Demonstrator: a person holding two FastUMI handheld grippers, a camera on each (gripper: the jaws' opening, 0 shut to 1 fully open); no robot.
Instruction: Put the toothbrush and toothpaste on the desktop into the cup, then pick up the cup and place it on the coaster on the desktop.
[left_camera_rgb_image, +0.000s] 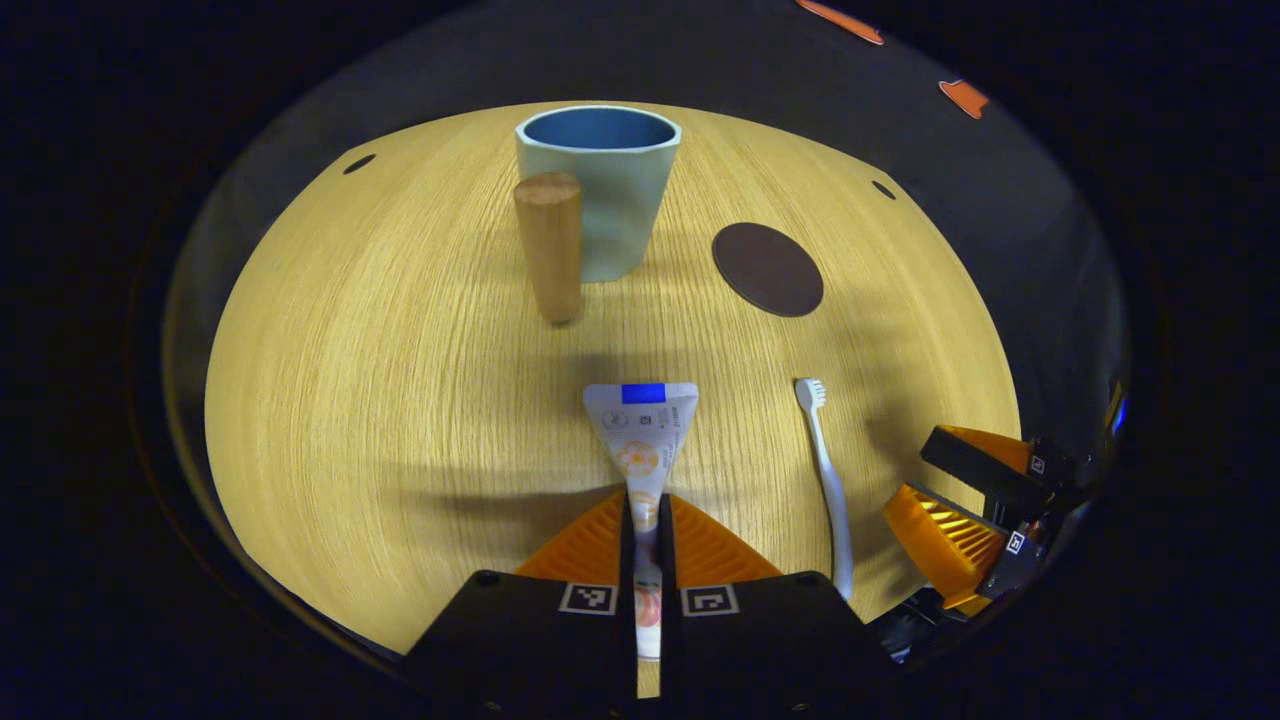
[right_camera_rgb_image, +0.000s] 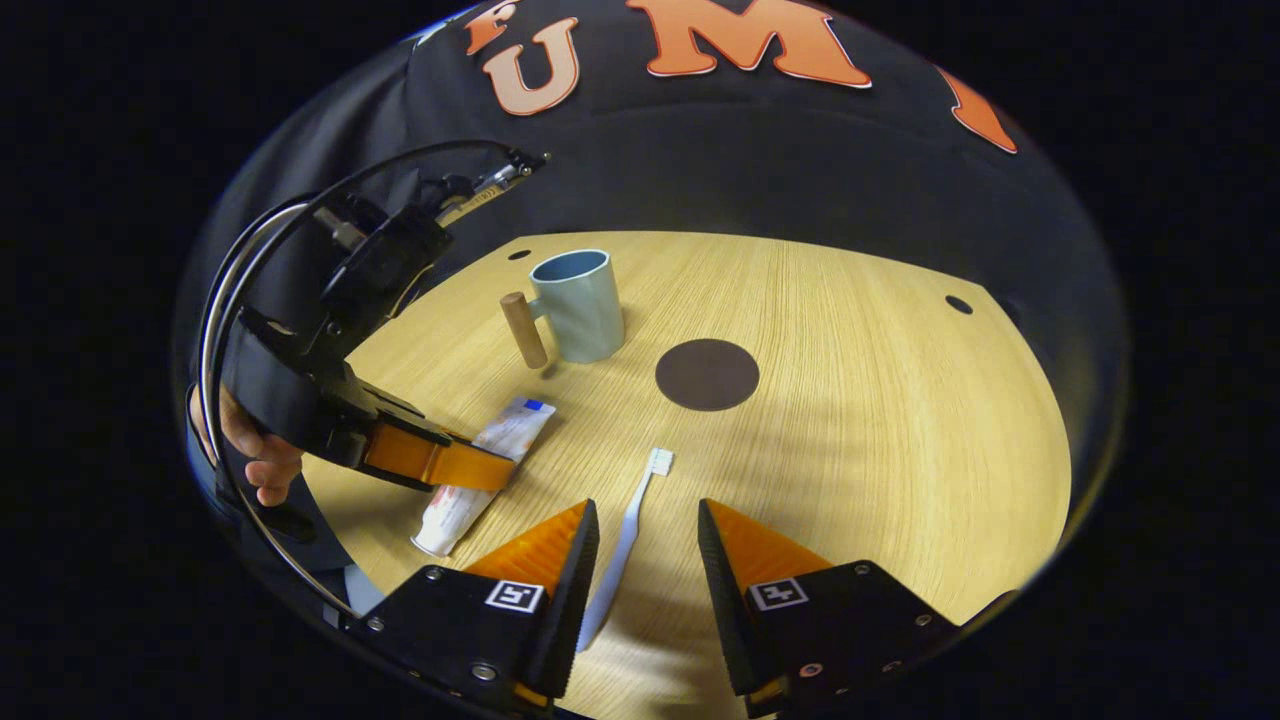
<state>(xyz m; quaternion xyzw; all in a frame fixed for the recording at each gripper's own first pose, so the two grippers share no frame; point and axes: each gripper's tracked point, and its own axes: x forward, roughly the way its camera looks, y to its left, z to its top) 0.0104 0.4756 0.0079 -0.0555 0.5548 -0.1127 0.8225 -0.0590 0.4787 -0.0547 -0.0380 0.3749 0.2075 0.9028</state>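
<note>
A pale blue cup (left_camera_rgb_image: 600, 190) with a wooden peg handle (left_camera_rgb_image: 548, 245) stands upright at the far side of the wooden desktop (left_camera_rgb_image: 380, 400). To its right lies a dark round coaster (left_camera_rgb_image: 767, 268). My left gripper (left_camera_rgb_image: 648, 500) is shut on the white toothpaste tube (left_camera_rgb_image: 645, 430), which points toward the cup. The white toothbrush (left_camera_rgb_image: 825, 470) lies just right of it. In the right gripper view, my right gripper (right_camera_rgb_image: 645, 510) is open low over the toothbrush (right_camera_rgb_image: 630, 530), whose handle runs between the fingers, near the left one. The cup (right_camera_rgb_image: 575, 305), coaster (right_camera_rgb_image: 707, 374), toothpaste (right_camera_rgb_image: 490, 470) and left gripper (right_camera_rgb_image: 470, 465) sit further off.
A hand (right_camera_rgb_image: 255, 460) holds the left gripper at the desktop's left edge. The right gripper (left_camera_rgb_image: 908, 475) shows at the right edge of the left gripper view. Small dark holes (right_camera_rgb_image: 958, 304) mark the desktop's far corners. Bare wood lies right of the coaster.
</note>
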